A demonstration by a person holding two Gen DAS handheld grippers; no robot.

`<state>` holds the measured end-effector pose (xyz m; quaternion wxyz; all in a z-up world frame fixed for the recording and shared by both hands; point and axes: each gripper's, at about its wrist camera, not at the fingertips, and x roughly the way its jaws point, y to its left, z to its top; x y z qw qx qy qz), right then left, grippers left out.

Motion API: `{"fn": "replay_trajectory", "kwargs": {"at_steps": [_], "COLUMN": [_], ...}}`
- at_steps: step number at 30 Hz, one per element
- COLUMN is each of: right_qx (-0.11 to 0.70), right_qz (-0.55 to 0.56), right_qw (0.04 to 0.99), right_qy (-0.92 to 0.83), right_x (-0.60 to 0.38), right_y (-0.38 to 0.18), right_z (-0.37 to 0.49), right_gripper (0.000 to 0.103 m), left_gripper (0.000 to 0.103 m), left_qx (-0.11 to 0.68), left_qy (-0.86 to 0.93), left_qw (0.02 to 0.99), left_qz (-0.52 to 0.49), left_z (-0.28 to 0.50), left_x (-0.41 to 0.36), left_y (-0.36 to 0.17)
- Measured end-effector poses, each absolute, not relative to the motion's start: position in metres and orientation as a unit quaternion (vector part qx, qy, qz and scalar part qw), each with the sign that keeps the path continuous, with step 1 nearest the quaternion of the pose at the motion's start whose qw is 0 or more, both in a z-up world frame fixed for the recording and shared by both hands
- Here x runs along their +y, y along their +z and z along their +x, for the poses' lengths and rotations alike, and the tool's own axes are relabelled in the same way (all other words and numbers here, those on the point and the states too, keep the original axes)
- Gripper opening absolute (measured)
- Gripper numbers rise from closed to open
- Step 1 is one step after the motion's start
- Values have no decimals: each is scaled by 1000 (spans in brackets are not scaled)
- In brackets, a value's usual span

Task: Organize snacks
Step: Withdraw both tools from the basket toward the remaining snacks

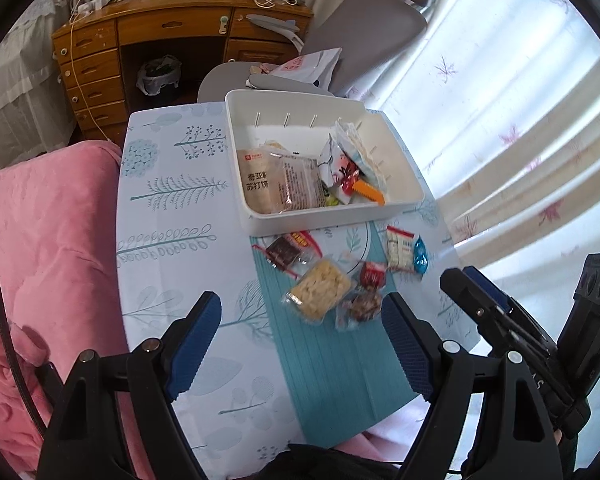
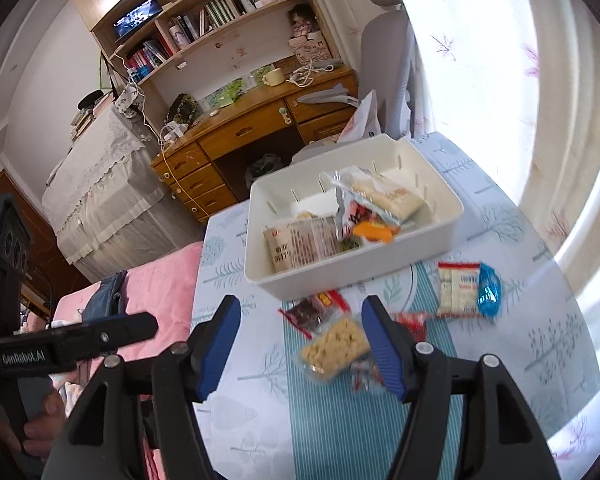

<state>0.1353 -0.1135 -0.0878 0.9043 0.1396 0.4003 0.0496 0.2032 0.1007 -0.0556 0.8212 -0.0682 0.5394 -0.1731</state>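
Both grippers, left (image 1: 300,340) and right (image 2: 296,344), hover empty with jaws apart above loose snacks (image 1: 320,294) on the mat beside the half-filled bin (image 1: 332,216); best straddle one packet, pinch its edge, then lift clear over the rim.

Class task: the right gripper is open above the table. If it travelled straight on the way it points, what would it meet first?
Probably the clear pack of pale yellow snacks between the right gripper fingers' line, on the teal mat; depth is uncertain.
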Motion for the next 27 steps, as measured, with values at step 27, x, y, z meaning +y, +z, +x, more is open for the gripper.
{"fn": "replay_trajectory", "kwargs": {"at_steps": [27], "right_qx": [436], "right_qz": [86], "right_qw": [895], "right_qy": [-41], "right_x": [-135], "right_y": [-209], "right_z": [114], "right_gripper": [64], "left_gripper": [84], "left_qx": [590], "left_qy": [-147], "left_qw": [790], "left_qz": [79], "left_z": [262], "left_x": [54], "left_y": [-165]}}
